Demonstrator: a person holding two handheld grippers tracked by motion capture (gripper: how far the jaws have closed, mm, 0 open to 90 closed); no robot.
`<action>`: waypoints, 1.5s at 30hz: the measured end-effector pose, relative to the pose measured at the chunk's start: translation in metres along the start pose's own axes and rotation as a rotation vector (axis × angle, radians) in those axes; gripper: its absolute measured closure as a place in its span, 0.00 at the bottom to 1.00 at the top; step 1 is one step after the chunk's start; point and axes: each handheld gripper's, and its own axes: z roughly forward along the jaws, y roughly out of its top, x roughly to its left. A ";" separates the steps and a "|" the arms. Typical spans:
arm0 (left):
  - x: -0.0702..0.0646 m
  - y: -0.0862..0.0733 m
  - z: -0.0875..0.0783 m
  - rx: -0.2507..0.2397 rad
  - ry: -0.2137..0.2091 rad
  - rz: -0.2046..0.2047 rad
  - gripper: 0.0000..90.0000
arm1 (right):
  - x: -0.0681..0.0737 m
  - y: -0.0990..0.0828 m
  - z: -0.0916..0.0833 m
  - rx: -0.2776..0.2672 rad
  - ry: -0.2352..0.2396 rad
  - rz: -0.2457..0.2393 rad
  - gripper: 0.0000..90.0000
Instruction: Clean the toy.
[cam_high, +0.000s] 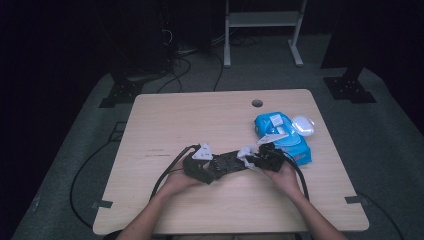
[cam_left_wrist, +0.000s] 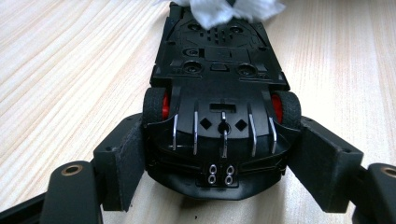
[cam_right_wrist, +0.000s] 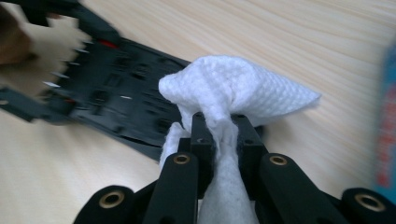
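Left gripper view has the toy car (cam_left_wrist: 219, 116) at the centre of the frame, upside down, its black underside with silver ribs and red wheel hubs facing the lens. The left gripper (cam_left_wrist: 219, 158) has its two black jaws pressed against the car's sides at the near end, one low on the left of the frame and one low on the right, so the car is clamped between them above the wooden table (cam_left_wrist: 70, 70). A white wet wipe (cam_left_wrist: 233, 9) touches the car's far end at the top edge.

In the right gripper view the wipe (cam_right_wrist: 233, 93) bulges out at centre frame, pinched in the nearly closed jaws of the right gripper (cam_right_wrist: 219, 140), with its bunched end against the car (cam_right_wrist: 121, 93), which lies blurred across the upper left.

From the high view the car (cam_high: 229, 163) sits low in the middle, between the left gripper (cam_high: 202, 162) and the right gripper (cam_high: 265, 157), with both hands coming in from the bottom edge. Just beyond the right gripper, to the right of centre, lies a blue pack of wipes (cam_high: 282, 135) on the table (cam_high: 175, 115), with its white lid (cam_high: 303, 125) at its right side.
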 end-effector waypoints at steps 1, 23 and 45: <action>0.000 0.000 0.000 0.000 0.000 0.000 0.27 | 0.004 0.001 0.001 -0.003 0.020 -0.006 0.90; 0.000 0.000 0.000 0.005 0.000 -0.001 0.27 | 0.005 -0.002 -0.006 0.003 0.065 0.004 0.90; 0.025 -0.004 -0.008 -0.047 -0.119 -0.280 0.16 | 0.011 -0.009 -0.002 0.000 0.070 -0.051 0.91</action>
